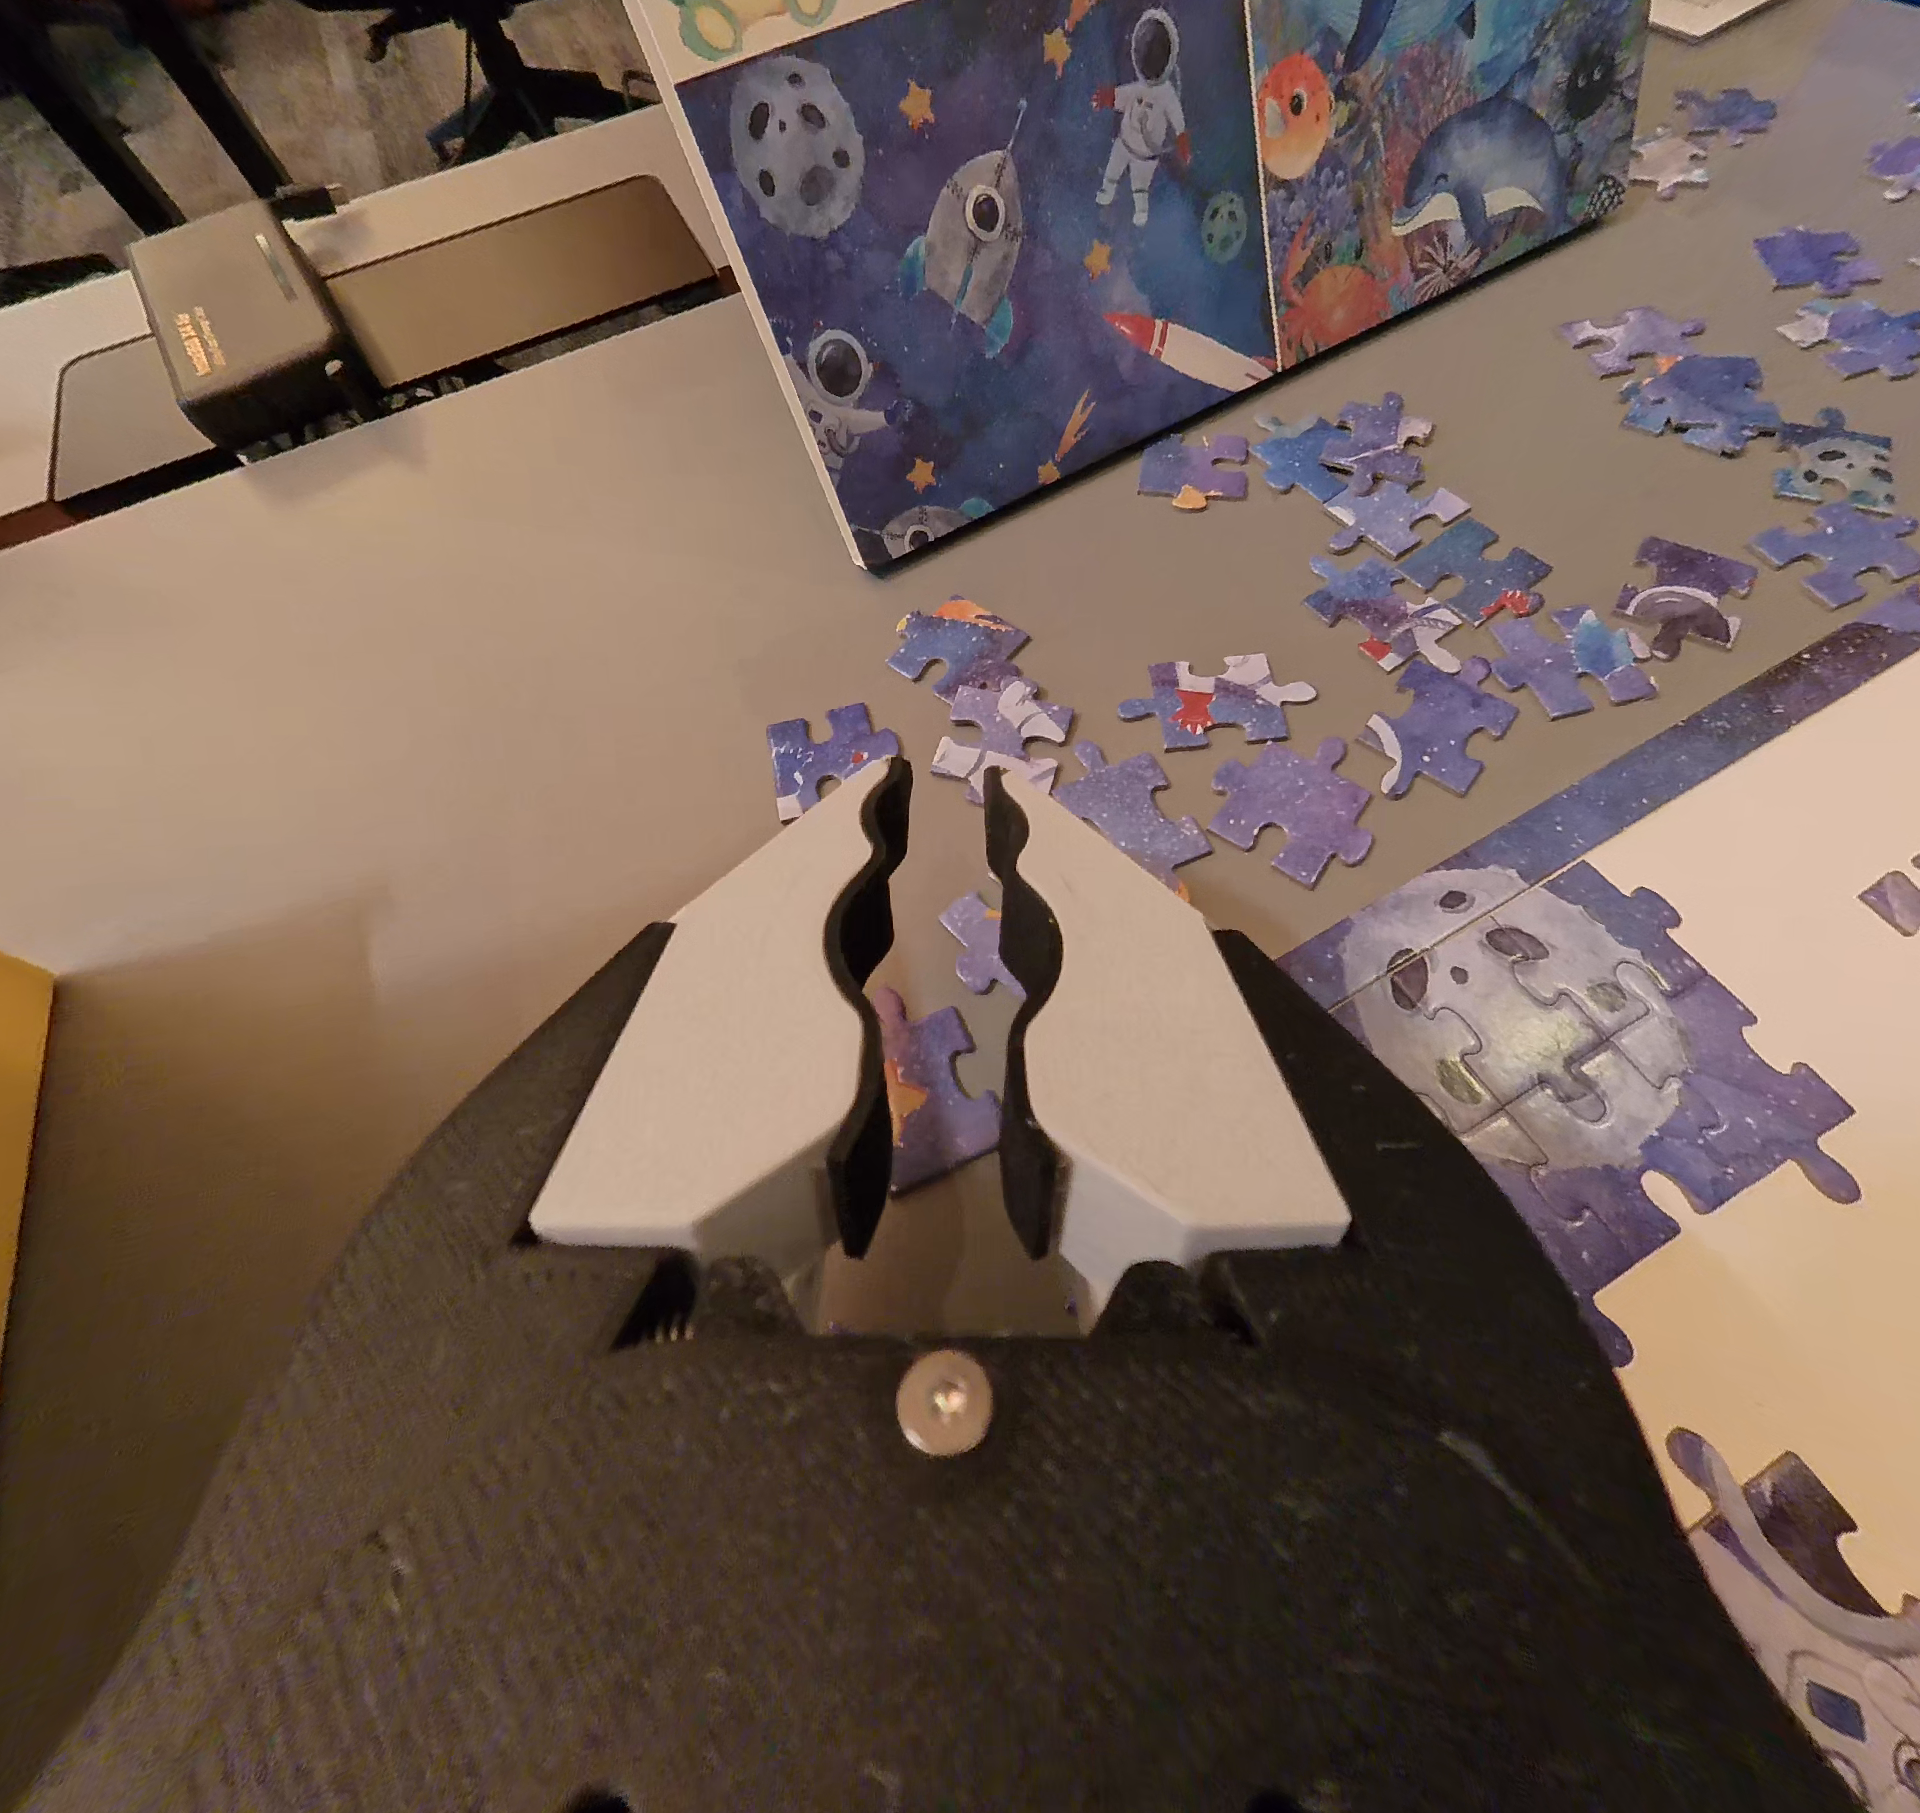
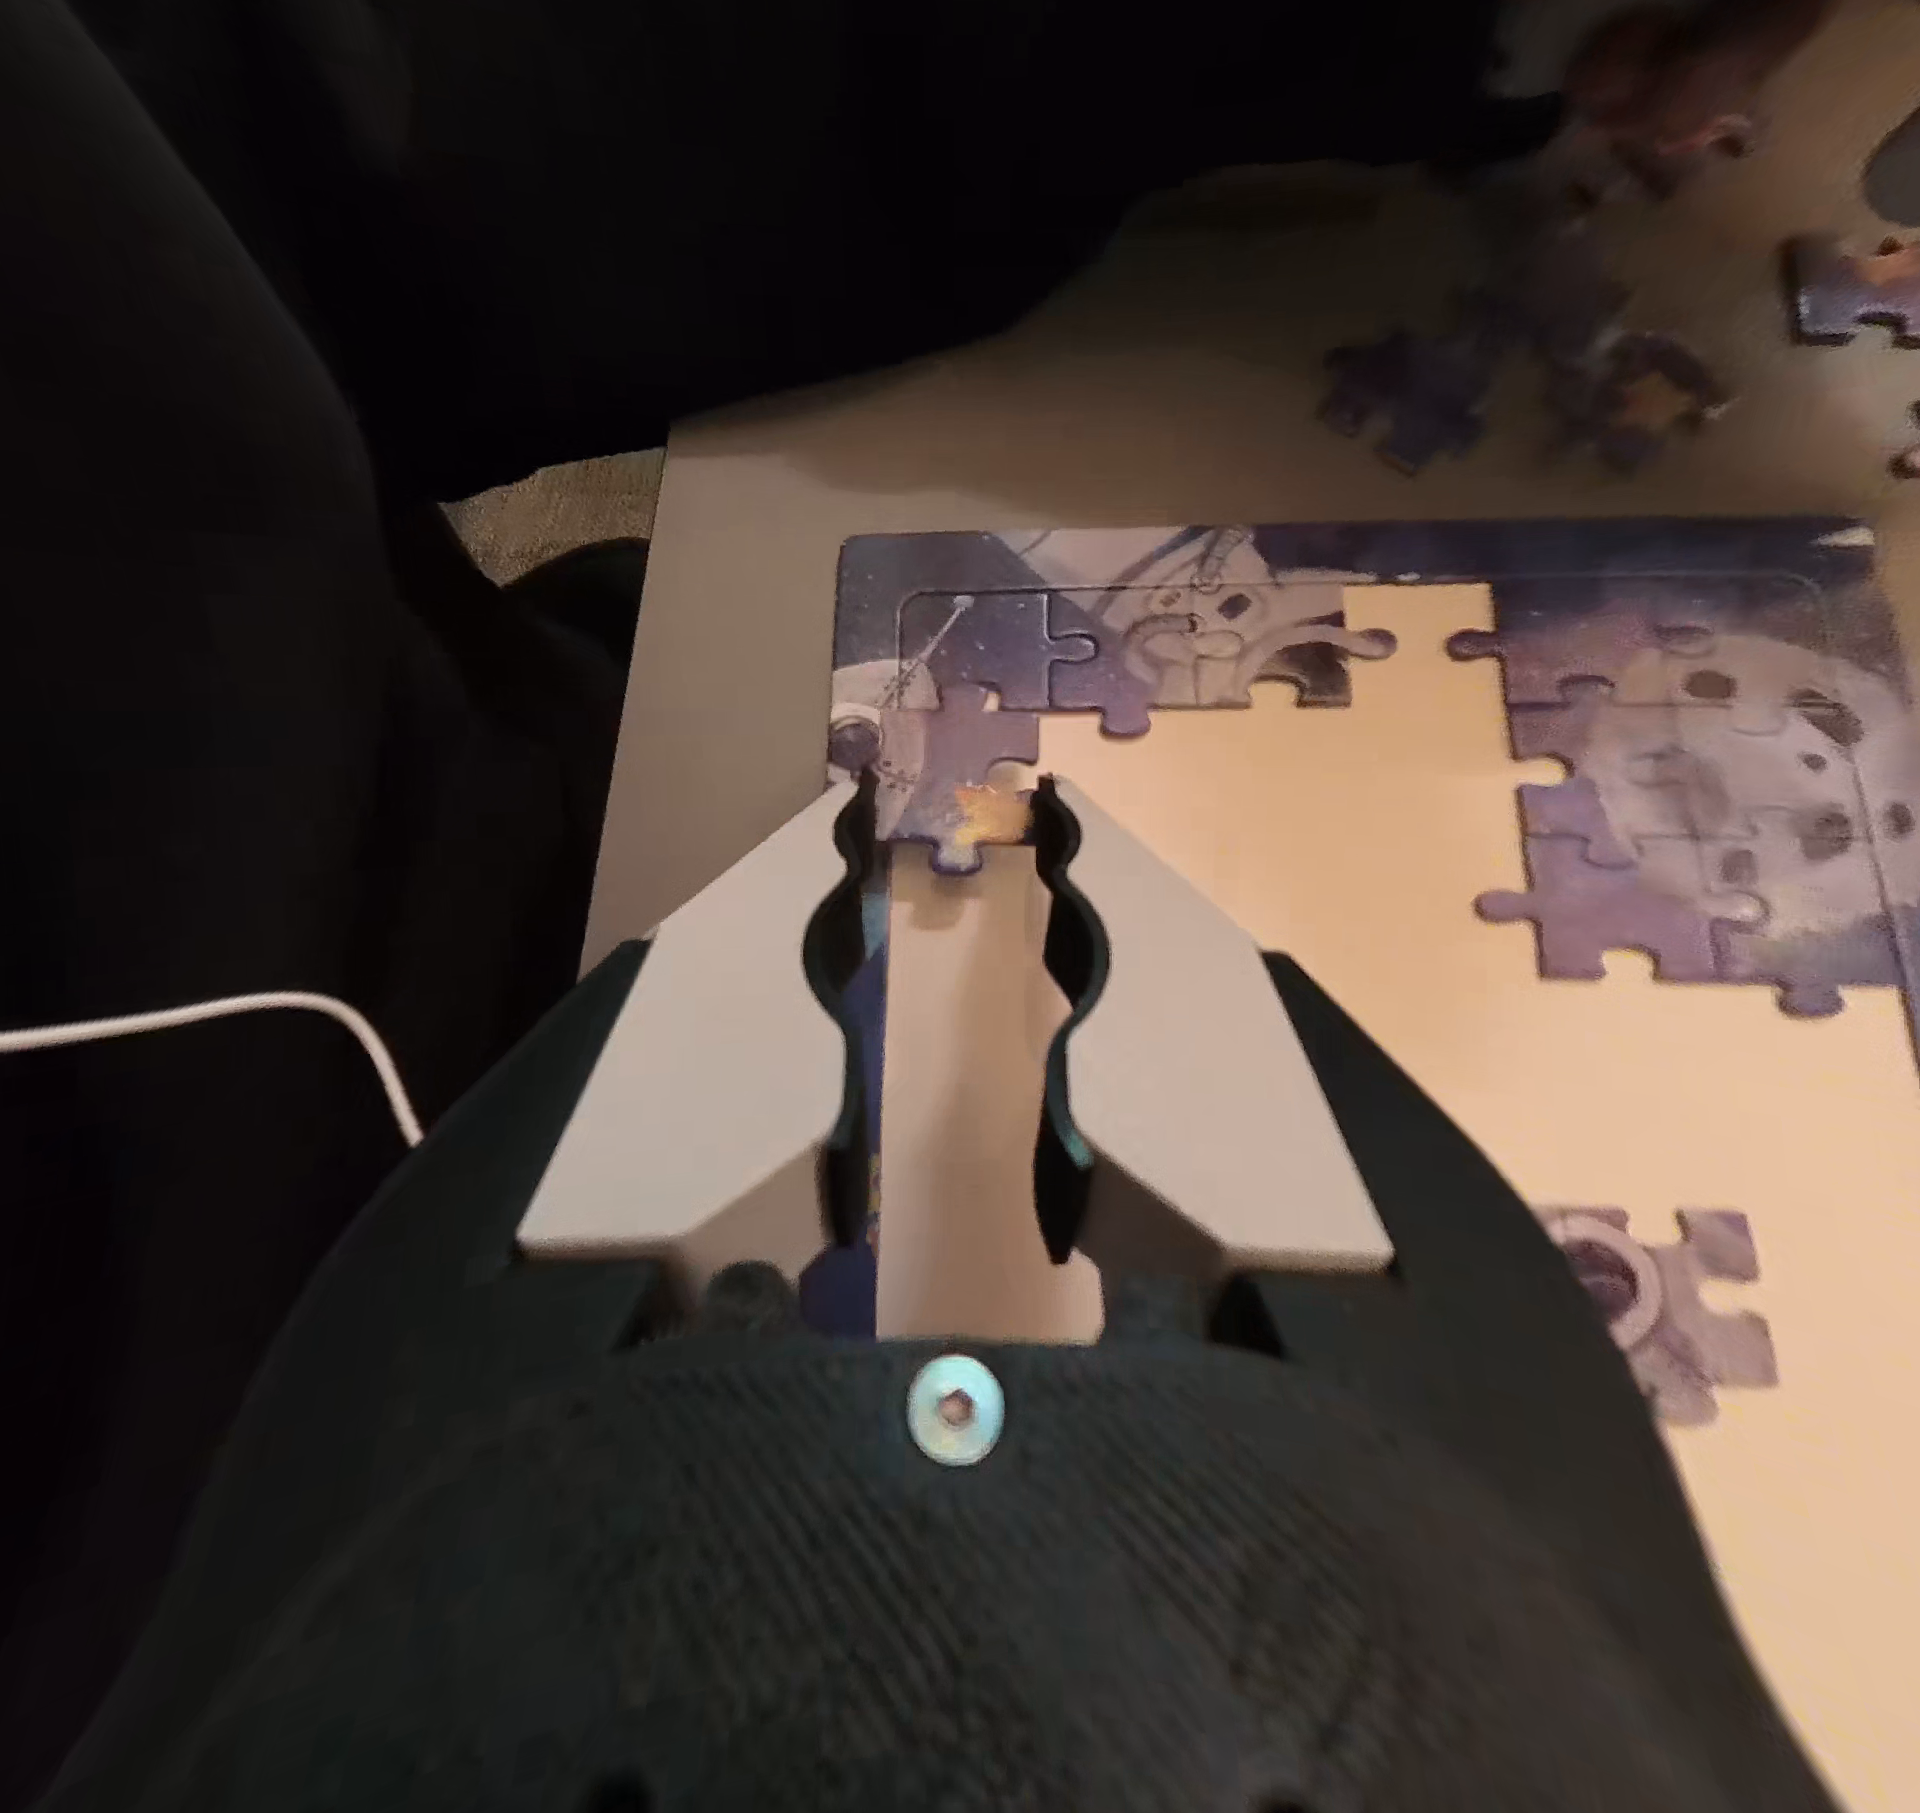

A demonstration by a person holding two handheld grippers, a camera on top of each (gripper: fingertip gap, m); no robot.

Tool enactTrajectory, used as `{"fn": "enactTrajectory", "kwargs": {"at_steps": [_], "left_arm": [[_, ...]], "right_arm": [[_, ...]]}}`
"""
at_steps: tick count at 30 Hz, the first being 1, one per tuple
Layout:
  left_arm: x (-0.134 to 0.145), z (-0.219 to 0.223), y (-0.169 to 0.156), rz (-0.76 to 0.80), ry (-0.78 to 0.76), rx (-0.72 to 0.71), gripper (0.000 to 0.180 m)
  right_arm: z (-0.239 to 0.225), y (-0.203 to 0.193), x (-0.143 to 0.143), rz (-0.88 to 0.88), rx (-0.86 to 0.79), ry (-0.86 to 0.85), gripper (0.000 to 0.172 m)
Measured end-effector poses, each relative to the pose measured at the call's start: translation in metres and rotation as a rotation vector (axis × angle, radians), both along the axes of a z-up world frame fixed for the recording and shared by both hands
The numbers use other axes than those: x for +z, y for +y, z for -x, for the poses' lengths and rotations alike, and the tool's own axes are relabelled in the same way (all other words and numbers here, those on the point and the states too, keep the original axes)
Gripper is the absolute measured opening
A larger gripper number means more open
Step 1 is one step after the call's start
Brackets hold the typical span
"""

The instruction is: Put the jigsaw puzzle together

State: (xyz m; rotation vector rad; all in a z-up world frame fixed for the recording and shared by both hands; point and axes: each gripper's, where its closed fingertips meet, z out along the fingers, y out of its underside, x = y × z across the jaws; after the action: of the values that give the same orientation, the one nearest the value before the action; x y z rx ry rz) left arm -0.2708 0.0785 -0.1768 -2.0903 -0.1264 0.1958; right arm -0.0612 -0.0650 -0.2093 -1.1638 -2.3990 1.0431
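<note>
Left wrist view: left gripper [image 1: 948, 787], fingers slightly parted and holding nothing, hovers over loose puzzle pieces [image 1: 1288, 807] on the grey table [image 1: 416, 672], below the puzzle box [image 1: 997, 257].
Right wrist view: right gripper [image 2: 951, 807] pinches a purple-orange puzzle piece [image 2: 966, 807] at the puzzle tray [image 2: 1299, 1088]'s near-left corner.

Left tool [image 1: 948, 787] slightly parted, right tool [image 2: 954, 807] clamping
</note>
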Motion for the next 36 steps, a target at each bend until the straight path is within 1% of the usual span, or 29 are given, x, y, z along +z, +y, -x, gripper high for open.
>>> {"fn": "enactTrajectory", "kwargs": {"at_steps": [5, 12, 36], "left_arm": [[0.0022, -0.001, 0.0001, -0.01, -0.007, -0.004, 0.012], [0.0037, -0.0026, 0.0005, -0.015, -0.009, -0.01, 0.013], [0.0036, -0.0017, 0.0004, -0.017, -0.014, -0.007, 0.013]], "right_arm": [[0.0035, -0.0006, -0.0089, -0.057, 0.013, -0.034, 0.029], [0.0032, -0.0001, -0.0088, -0.085, 0.011, -0.028, 0.029], [0.0046, -0.0005, -0.0061, -0.09, 0.02, 0.001, 0.03]]}}
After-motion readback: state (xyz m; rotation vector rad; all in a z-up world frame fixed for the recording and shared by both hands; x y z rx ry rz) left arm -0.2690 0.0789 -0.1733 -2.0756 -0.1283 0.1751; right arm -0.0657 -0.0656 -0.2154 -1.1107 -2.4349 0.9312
